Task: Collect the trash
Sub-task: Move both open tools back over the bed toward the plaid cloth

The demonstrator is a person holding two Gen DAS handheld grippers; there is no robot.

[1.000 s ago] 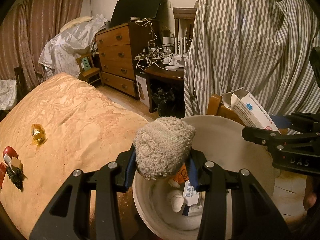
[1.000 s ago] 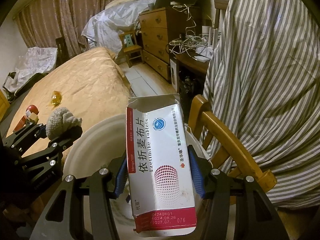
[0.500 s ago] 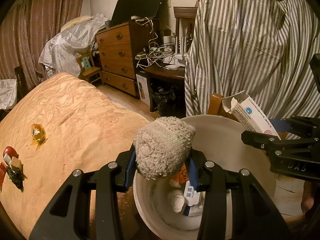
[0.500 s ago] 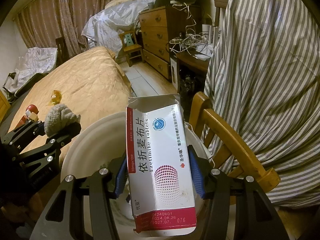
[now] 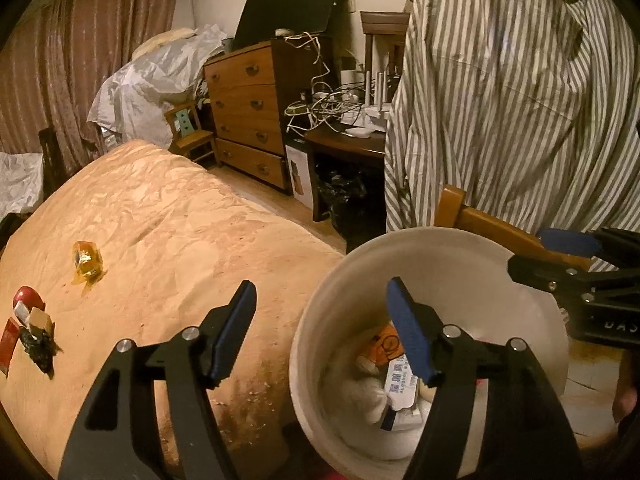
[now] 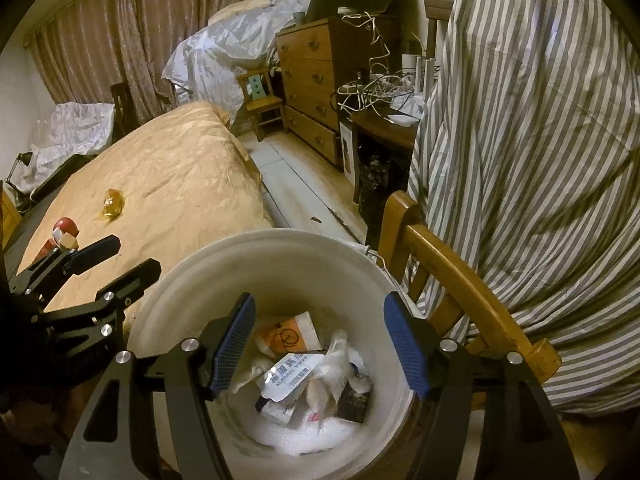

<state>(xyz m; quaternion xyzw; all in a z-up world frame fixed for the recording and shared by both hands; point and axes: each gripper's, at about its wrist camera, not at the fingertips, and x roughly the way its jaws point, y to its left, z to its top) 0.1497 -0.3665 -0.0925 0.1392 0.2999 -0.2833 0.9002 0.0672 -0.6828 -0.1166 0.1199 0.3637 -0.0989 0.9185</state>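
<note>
A white bucket (image 5: pixel 332 276) (image 6: pixel 192 272) stands beside the bed and holds several pieces of trash: an orange packet (image 6: pixel 286 334), a white wipe pack (image 6: pixel 290 378), crumpled plastic. My left gripper (image 5: pixel 320 332) is open and empty over the bucket's left rim. My right gripper (image 6: pixel 320 348) is open and empty directly above the bucket. On the bed lie a yellow wrapper (image 5: pixel 86 258) (image 6: pixel 113 202) and a pile of small trash with a red object (image 5: pixel 28 320) (image 6: pixel 64 230).
The tan bedspread (image 5: pixel 160 232) fills the left. A wooden chair (image 6: pixel 448 272) draped with a striped cloth (image 6: pixel 520 140) stands right of the bucket. A chest of drawers (image 5: pixel 248 120) and a desk with cables (image 5: pixel 344 136) stand behind.
Both grippers opened. The grey knitted wad left my left gripper and the medicine box left my right gripper; both are gone from the jaws, and the bucket's contents look blurred.
</note>
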